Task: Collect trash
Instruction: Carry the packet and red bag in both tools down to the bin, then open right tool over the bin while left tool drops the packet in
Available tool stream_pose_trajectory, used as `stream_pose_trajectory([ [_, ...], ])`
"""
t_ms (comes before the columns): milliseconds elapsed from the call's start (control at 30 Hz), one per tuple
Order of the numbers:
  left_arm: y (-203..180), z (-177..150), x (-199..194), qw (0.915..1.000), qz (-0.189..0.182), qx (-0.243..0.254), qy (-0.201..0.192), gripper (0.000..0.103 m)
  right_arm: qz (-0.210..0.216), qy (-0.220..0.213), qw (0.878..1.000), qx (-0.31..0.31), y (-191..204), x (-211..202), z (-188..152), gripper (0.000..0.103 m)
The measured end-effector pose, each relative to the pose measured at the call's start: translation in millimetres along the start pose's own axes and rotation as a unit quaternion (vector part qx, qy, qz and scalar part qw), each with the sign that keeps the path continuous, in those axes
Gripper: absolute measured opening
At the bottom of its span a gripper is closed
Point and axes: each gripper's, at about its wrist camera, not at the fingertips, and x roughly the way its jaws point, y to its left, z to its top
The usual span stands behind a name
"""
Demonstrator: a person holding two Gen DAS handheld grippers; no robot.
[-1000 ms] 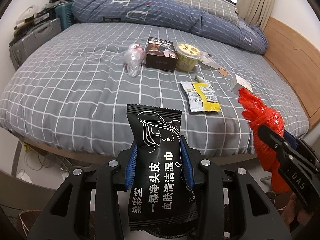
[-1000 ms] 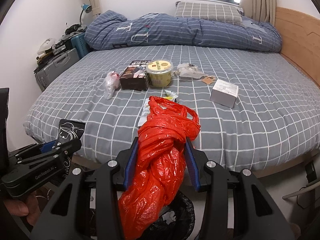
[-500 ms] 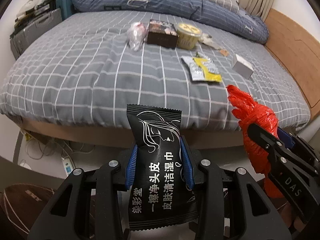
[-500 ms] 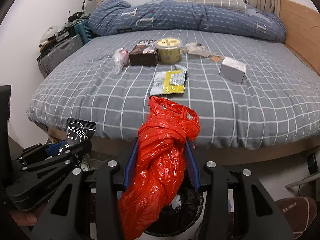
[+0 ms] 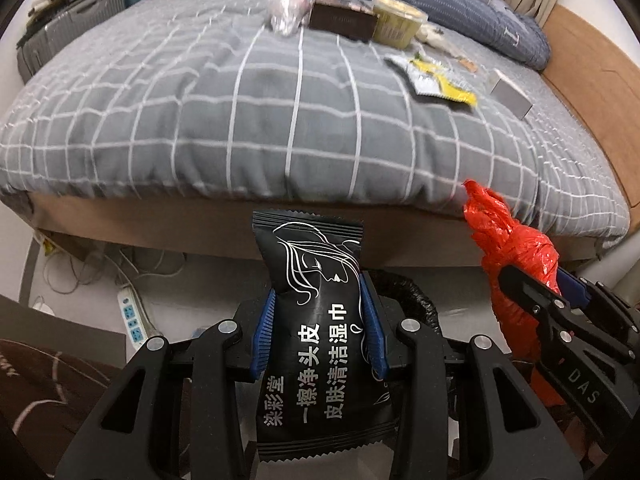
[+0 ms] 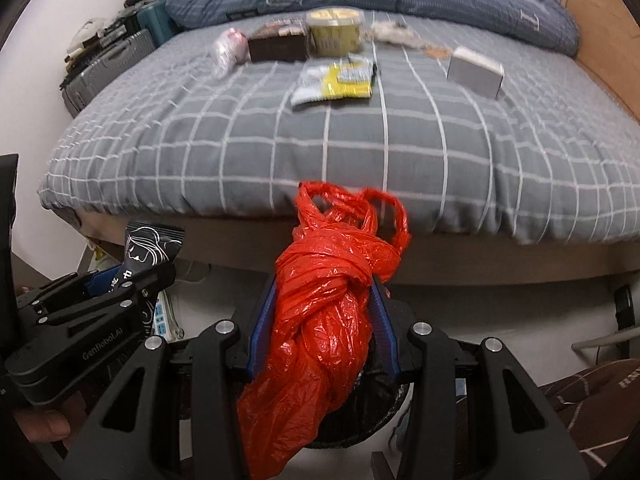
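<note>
Trash in hand consists of two items. A black wet-wipe packet (image 5: pixel 318 332) is clamped upright between the blue pads of the left hand-held gripper (image 5: pixel 318 330), gripped at mid-body with its sealed top edge standing clear. A knotted red plastic bag (image 6: pixel 324 320) is clamped in the right hand-held gripper (image 6: pixel 322 326) at its twisted waist, handles above, tail hanging below.

Handling, as judged: both items look light and soft. The packet is a glossy film pouch, likely slippery, so the mid-body grip across its filled part appears sound. The bag is crinkled thin film that compresses readily; the knot is the firmest place to hold.

Both items are held off the bed (image 5: pixel 280 120), low in front of its near edge, above a black-lined bin (image 6: pixel 380 412) partly visible beneath the right gripper. More litter remains on the bed: a yellow-and-silver wrapper (image 6: pixel 336 82), a white box (image 6: pixel 476 70), a dark box (image 6: pixel 280 44) and a lidded tub (image 6: pixel 335 32).

Change from a second ago: both grippers have dropped and drawn back from the bed, whose side panel and the floor now fill the lower view. Grips are unchanged.
</note>
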Motion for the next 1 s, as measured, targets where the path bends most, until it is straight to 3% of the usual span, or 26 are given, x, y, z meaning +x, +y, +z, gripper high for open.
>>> stream_pose_trajectory([
  [633,11,-18,86,0.9982,0.014,0.002,0.058,0.038,0.005,0.086,0.996,0.007,-5,84,-32,0.043],
  [867,20,-20,93,0.9976,0.012,-0.009,0.068,0.038,0.011,0.103,0.995,-0.004,5,98,-38,0.043],
  [1000,28,-19,87,0.9978,0.009,-0.021,0.063,0.037,0.016,0.099,0.995,-0.01,15,103,-33,0.052],
])
